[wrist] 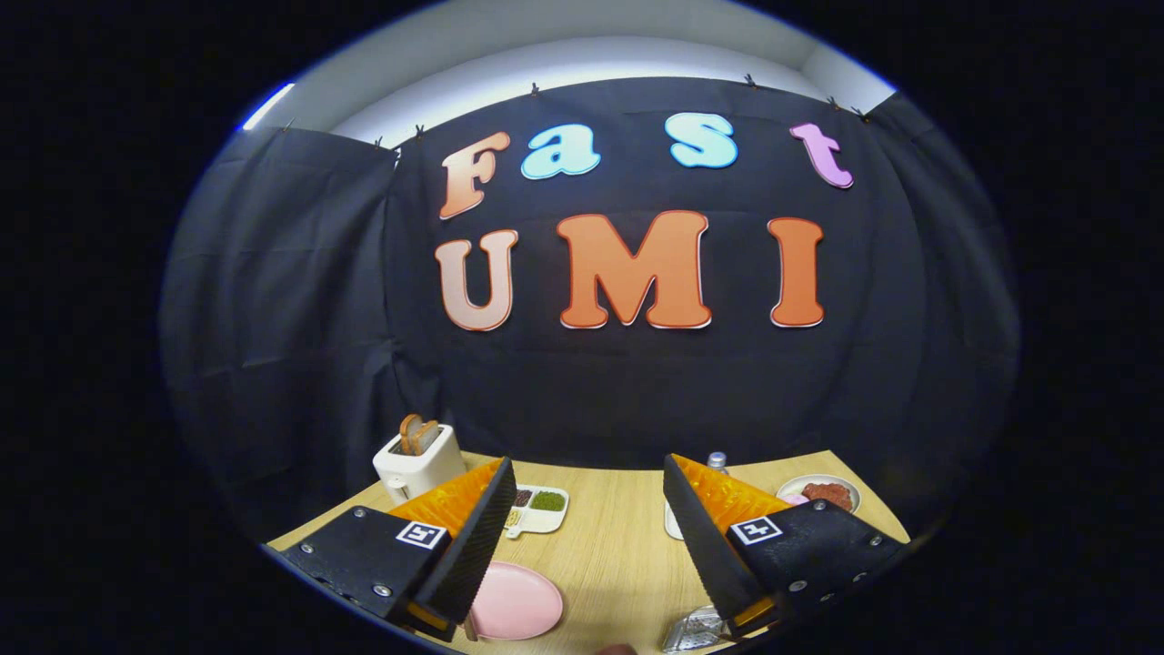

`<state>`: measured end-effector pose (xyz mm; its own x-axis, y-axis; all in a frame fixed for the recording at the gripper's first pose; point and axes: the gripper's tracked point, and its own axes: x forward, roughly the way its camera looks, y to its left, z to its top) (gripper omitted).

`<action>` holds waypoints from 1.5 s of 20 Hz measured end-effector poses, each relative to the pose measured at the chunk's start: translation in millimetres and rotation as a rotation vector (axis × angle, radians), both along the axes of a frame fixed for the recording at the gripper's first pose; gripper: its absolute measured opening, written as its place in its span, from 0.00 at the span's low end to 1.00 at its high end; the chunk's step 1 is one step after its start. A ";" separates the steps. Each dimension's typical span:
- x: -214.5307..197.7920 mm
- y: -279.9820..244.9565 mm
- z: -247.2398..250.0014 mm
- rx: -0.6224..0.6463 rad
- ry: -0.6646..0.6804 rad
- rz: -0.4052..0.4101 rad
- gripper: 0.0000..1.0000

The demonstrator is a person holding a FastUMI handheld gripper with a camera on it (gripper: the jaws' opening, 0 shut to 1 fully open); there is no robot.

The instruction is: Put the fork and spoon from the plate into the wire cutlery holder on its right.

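On the worktop point(618, 546) the pink plate point(515, 601) lies beside the left finger and the wire holder point(693, 629) by the right, the tool point(596, 537) spread wide and empty, so approach seems pending: lowering toward cutlery, unseen here.

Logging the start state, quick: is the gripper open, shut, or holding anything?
Gripper: open, fingers spread wide above the wooden table, holding nothing; the pink plate lies below between them.

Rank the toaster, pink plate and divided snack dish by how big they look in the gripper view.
1. Pink plate, nearest the camera, so unsure.
2. Toaster.
3. Divided snack dish.
The hand-held gripper is open, holding nothing.
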<state>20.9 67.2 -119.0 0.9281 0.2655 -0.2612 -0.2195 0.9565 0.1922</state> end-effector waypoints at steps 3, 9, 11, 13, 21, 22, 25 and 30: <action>-4.6 28.4 -15.1 -0.002 0.026 0.057 0.98; -16.5 96.5 -50.8 -0.016 0.091 0.233 0.98; -21.1 114.1 -62.4 -0.032 0.108 0.280 0.98; -23.8 129.0 -76.6 -0.046 0.128 0.315 0.98; -51.7 172.4 -144.5 -0.135 0.296 0.458 0.98; -56.8 177.5 -152.9 -0.151 0.320 0.479 0.98; -73.5 190.5 -175.9 -0.209 0.386 0.549 0.98; -106.8 197.5 -216.4 -0.352 0.542 0.656 0.97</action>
<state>-85.9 264.6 -335.4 0.3467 0.5175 -0.7823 -0.7033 0.6953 0.1483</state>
